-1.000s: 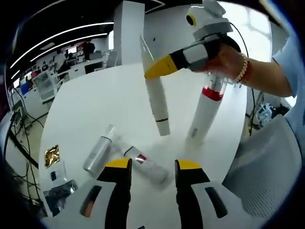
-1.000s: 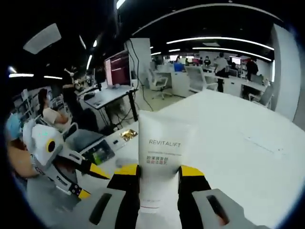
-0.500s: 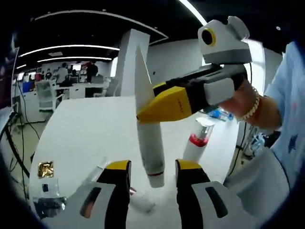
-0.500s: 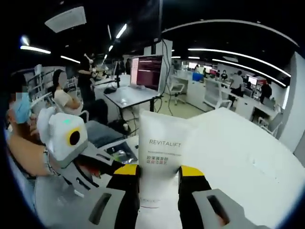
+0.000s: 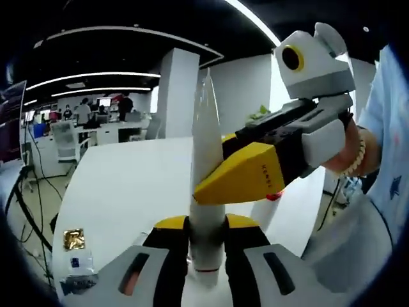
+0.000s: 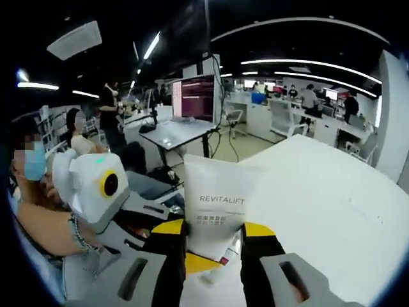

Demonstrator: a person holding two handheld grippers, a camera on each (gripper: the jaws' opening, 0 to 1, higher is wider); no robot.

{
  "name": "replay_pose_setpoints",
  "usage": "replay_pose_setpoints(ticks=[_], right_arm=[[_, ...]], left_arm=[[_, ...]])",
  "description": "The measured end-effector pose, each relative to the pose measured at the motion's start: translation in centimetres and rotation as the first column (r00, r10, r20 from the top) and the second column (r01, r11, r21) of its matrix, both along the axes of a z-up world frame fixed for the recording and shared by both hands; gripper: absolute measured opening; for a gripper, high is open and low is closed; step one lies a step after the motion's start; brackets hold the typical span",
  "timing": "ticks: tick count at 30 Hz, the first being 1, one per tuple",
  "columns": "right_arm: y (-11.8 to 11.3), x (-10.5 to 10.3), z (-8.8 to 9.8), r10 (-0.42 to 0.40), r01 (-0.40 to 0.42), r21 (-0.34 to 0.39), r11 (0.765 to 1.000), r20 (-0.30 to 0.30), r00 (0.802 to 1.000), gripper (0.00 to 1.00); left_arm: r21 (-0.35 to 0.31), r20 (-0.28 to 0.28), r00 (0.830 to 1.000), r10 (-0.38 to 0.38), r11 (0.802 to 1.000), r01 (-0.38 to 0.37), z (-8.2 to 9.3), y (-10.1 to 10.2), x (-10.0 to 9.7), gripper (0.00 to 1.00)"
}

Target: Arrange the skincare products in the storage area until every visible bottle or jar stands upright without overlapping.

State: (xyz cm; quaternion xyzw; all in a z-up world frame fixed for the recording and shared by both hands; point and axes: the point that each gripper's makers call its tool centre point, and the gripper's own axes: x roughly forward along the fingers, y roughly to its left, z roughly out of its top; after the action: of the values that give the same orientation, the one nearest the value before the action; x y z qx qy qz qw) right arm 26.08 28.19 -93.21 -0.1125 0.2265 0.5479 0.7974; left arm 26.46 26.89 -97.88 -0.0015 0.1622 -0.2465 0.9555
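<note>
An open office with desks, monitors and ceiling strip lights lies behind a white table [image 5: 121,185]. In the left gripper view, the right gripper [image 5: 220,182] reaches in from 3 o'clock, its yellow jaws pinching a white tube [image 5: 208,192] that stands upright, crimped end at 12 o'clock. The left gripper [image 5: 208,246] rises from 6 o'clock, jaws pressed onto the same tube near its cap. A red-collared bottle [image 5: 271,198] peeks out behind the right gripper. A gold packet [image 5: 74,239] lies at 8 o'clock on the table. In the right gripper view, the tube [image 6: 217,214], marked REVITALIFT, sits between the jaws of the right gripper [image 6: 214,240], with the left gripper [image 6: 163,224] coming in from 9 o'clock.
</note>
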Motion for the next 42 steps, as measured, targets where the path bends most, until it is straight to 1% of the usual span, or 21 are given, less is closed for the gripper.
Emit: replay_pose_setpoints(ticks=[1, 3, 4, 6, 7, 9, 11, 13, 15, 17, 19, 21, 22, 24, 27, 28, 29, 32, 35, 38, 42], right_arm=[[0.0, -0.4, 0.1, 0.03, -0.03, 0.015, 0.999, -0.034, 0.999, 0.26], [-0.3, 0.0, 0.1, 0.066, -0.066, 0.018, 0.998, -0.001, 0.998, 0.26], [-0.4, -0.2, 0.3, 0.126, -0.126, 0.034, 0.991, 0.027, 0.992, 0.26], [-0.9, -0.1, 0.9, 0.165, -0.167, 0.06, 0.984, 0.049, 0.985, 0.27], [-1.2, -0.2, 1.1, 0.191, -0.193, 0.053, 0.98, 0.043, 0.981, 0.26], [-1.9, -0.3, 1.6, 0.225, -0.223, 0.072, 0.972, -0.027, 0.974, 0.27], [-2.5, -0.6, 2.2, 0.293, -0.283, 0.111, 0.953, -0.091, 0.952, 0.27], [-2.8, -0.4, 3.5, 0.341, -0.32, 0.189, 0.928, -0.088, 0.936, 0.31], [-3.4, -0.1, 4.5, 0.38, -0.358, 0.216, 0.909, -0.07, 0.922, 0.35], [-3.8, -0.2, 4.7, 0.427, -0.412, 0.194, 0.89, -0.044, 0.903, 0.32], [-4.3, -0.7, 4.4, 0.518, -0.516, 0.106, 0.85, 0.008, 0.855, 0.27], [-4.5, -1.5, 3.3, 0.604, -0.604, -0.016, 0.797, 0.03, 0.796, 0.28], [-5.0, -1.8, 2.7, 0.666, -0.663, -0.079, 0.744, 0.017, 0.746, 0.3], [-5.3, -3.2, 1.7, 0.74, -0.732, -0.15, 0.664, -0.009, 0.673, 0.33], [-5.4, -4.4, 0.2, 0.789, -0.777, -0.228, 0.586, -0.058, 0.612, 0.2], [-5.5, -4.4, -0.3, 0.793, -0.78, -0.255, 0.571, -0.072, 0.605, 0.14], [-5.8, -5.1, -0.9, 0.807, -0.801, -0.268, 0.536, -0.115, 0.579, 0.11], [-5.5, -5.8, -1.7, 0.834, -0.822, -0.296, 0.487, -0.122, 0.538, 0.09], [-5.2, -6.5, -2.3, 0.828, -0.83, -0.303, 0.469, -0.176, 0.532, 0.06], [-5.5, -6.4, -2.9, 0.791, -0.807, -0.363, 0.466, -0.237, 0.564, 0.04], [-5.4, -6.3, -2.7, 0.796, -0.78, -0.429, 0.455, -0.197, 0.572, 0.03]], left_arm=[[-0.021, -0.035, 0.999, -0.009, 1.0, 0.009, -0.4, -0.1, -0.2, 0.15], [-0.093, -0.046, 0.998, -0.034, 0.995, 0.03, 0.1, -0.5, -0.3, 0.14], [-0.11, -0.054, 0.998, -0.037, 0.993, 0.031, 0.2, -0.6, -0.3, 0.14], [-0.097, -0.066, 0.996, -0.055, 0.994, 0.049, 0.0, -0.7, -0.5, 0.13], [-0.089, -0.078, 0.994, -0.07, 0.994, 0.063, -0.3, -0.9, -0.6, 0.13], [-0.092, -0.088, 0.99, -0.108, 0.991, 0.1, -0.5, -1.6, -1.0, 0.13], [-0.14, -0.082, 0.982, -0.169, 0.978, 0.157, -0.1, -2.8, -1.5, 0.13], [-0.172, -0.098, 0.967, -0.234, 0.961, 0.215, -0.1, -3.7, -2.2, 0.14], [-0.169, -0.102, 0.958, -0.267, 0.954, 0.248, -0.2, -4.3, -2.6, 0.14], [-0.116, -0.106, 0.949, -0.298, 0.951, 0.285, -0.8, -4.8, -3.0, 0.14], [-0.048, -0.107, 0.939, -0.326, 0.945, 0.323, -1.5, -5.3, -3.3, 0.14], [-0.023, -0.121, 0.928, -0.352, 0.936, 0.352, -2.0, -5.8, -3.7, 0.14], [-0.017, -0.127, 0.923, -0.363, 0.931, 0.364, -2.2, -6.0, -3.9, 0.13], [-0.013, -0.133, 0.912, -0.387, 0.921, 0.389, -2.4, -6.3, -4.2, 0.13], [-0.016, -0.135, 0.902, -0.411, 0.911, 0.413, -2.4, -6.7, -4.6, 0.13], [-0.014, -0.135, 0.899, -0.416, 0.908, 0.418, -2.4, -6.7, -4.7, 0.13], [-0.014, -0.135, 0.898, -0.42, 0.907, 0.422, -2.4, -6.7, -4.7, 0.13], [-0.012, -0.126, 0.893, -0.431, 0.901, 0.433, -2.3, -6.9, -4.9, 0.13], [-0.009, -0.124, 0.886, -0.447, 0.893, 0.449, -2.2, -7.2, -5.1, 0.13], [0.032, -0.136, 0.885, -0.445, 0.891, 0.453, -2.8, -7.2, -5.2, 0.14], [0.053, -0.12, 0.898, -0.423, 0.901, 0.431, -2.7, -7.0, -4.8, 0.16]])
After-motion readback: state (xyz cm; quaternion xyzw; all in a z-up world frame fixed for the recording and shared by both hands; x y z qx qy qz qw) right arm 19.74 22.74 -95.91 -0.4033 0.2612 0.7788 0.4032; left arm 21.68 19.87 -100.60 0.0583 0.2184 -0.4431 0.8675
